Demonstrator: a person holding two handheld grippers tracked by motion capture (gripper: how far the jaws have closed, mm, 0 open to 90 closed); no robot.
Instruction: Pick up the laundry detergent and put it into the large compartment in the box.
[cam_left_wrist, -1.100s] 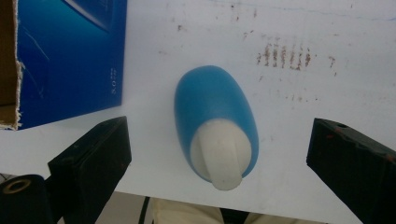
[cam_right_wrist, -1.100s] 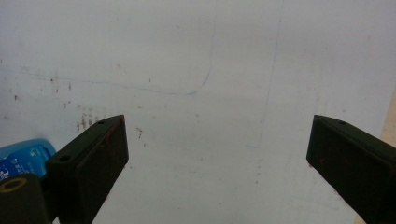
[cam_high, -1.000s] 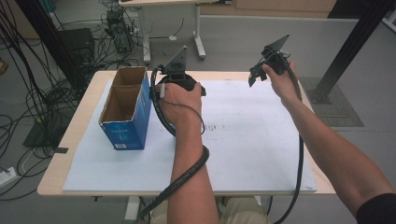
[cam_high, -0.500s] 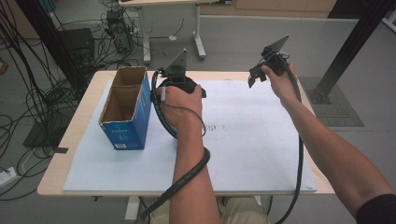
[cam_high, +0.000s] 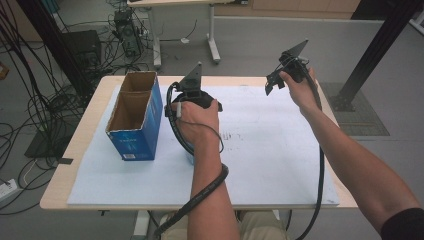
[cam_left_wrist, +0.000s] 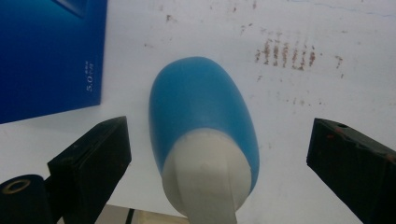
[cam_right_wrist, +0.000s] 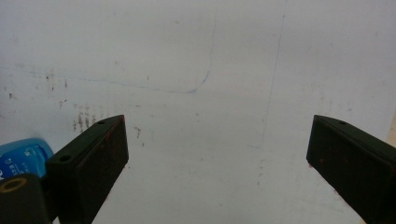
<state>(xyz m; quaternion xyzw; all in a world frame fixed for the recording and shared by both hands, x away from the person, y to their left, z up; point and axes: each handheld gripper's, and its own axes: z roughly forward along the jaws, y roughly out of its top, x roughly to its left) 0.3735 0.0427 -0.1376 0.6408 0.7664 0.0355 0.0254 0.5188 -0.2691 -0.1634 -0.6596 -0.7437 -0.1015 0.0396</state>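
The blue bottle (cam_left_wrist: 203, 100) with a white cap lies on the white sheet (cam_left_wrist: 299, 28) of the counter, right between the jaws of the left tongs (cam_left_wrist: 219, 154), which stand wide apart and touch neither side of it. A blue open-topped box (cam_high: 136, 117) stands just beside these tongs, on their left. The right tongs (cam_right_wrist: 217, 158), also spread apart and holding nothing, hang over bare sheet well off to the right.
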